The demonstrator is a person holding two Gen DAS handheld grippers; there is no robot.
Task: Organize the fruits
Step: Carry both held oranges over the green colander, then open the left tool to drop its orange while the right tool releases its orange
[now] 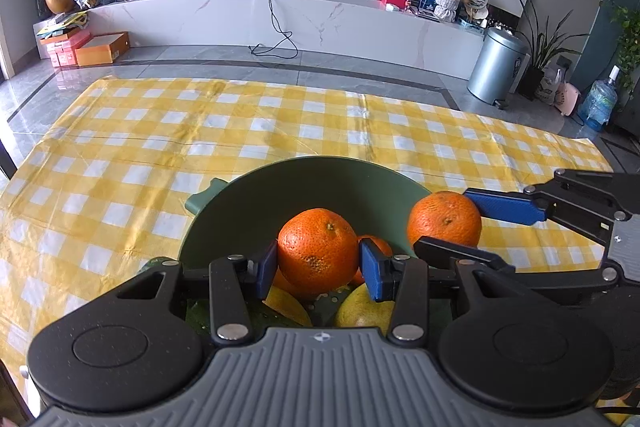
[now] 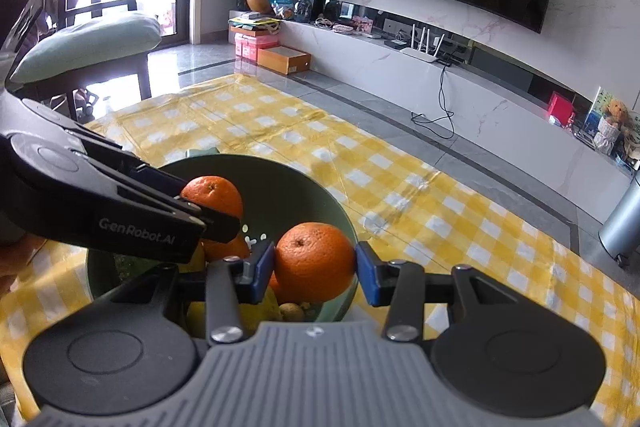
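Right now my left claw (image 1: 319, 264) is clenched on an orange (image 1: 318, 251), pads on either flank, and it hangs directly above the green bowl (image 1: 256, 203) — more fruit lies just beneath it. Past it to the right, my right claw (image 2: 315, 269) grasps a second orange (image 2: 314, 261) over the bowl's right rim, the nearer one to the bare checked cloth (image 1: 168, 143) beyond.

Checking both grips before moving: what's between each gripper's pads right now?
An orange in each: left gripper holds one in its wrist view, right gripper another in its own.
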